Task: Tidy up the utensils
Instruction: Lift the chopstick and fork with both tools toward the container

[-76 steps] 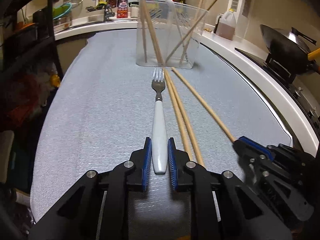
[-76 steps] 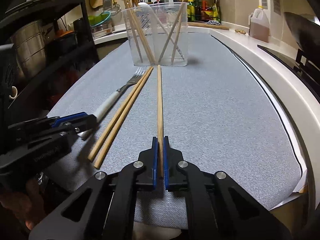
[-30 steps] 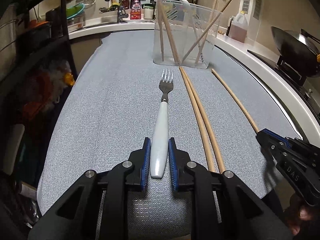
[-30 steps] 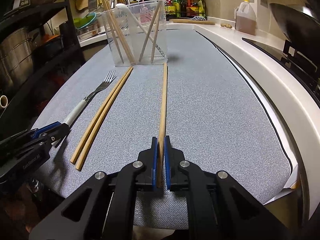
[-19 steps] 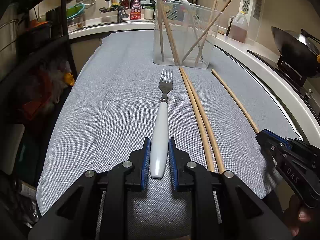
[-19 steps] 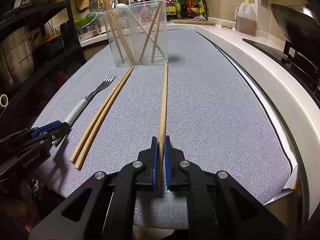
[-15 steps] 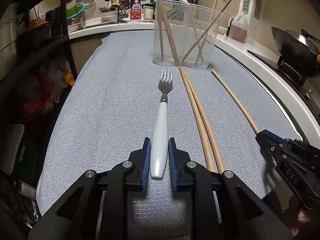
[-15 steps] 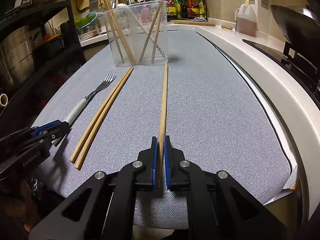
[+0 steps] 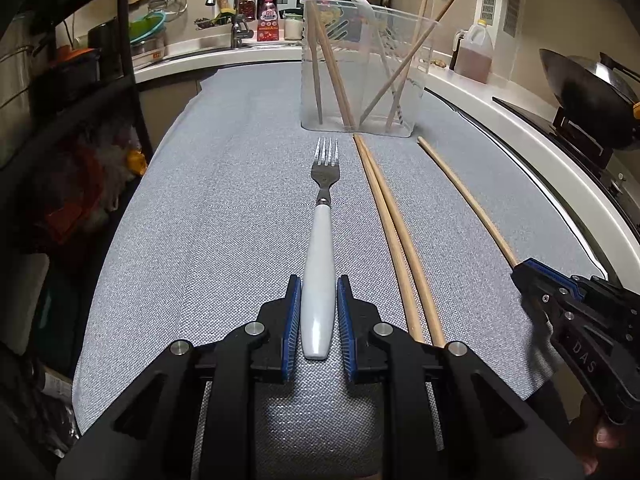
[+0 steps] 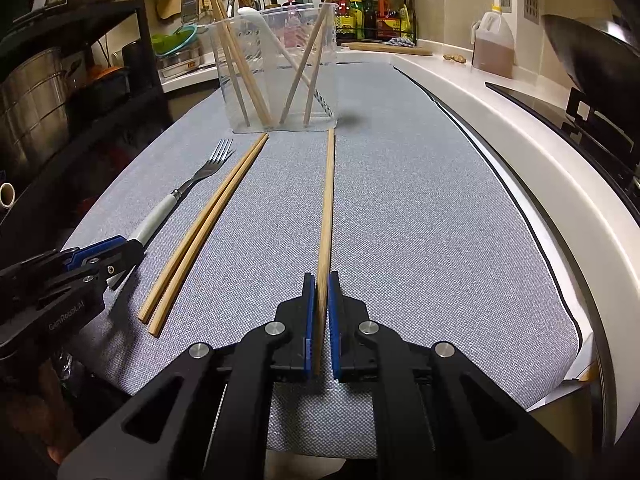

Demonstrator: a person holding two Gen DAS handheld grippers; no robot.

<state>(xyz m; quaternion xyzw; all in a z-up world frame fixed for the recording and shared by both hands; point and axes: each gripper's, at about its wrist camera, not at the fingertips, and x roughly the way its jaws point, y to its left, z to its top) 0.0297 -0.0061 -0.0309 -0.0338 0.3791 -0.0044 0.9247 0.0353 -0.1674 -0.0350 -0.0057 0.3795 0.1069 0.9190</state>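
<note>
Utensils lie on the grey mat point(image 9: 224, 216) before the clear holder point(image 9: 364, 68). Left gripper point(image 9: 318, 320) clamps the fork point(image 9: 320, 264) by its white handle, tines toward the holder. Right gripper point(image 10: 321, 320) pinches one chopstick point(image 10: 328, 200), seemingly tilted up slightly at the held end. A loose chopstick pair point(image 9: 394, 232) lies between the two.

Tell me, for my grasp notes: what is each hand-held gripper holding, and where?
Left: fork, handle end. Right: single chopstick, near end.
</note>
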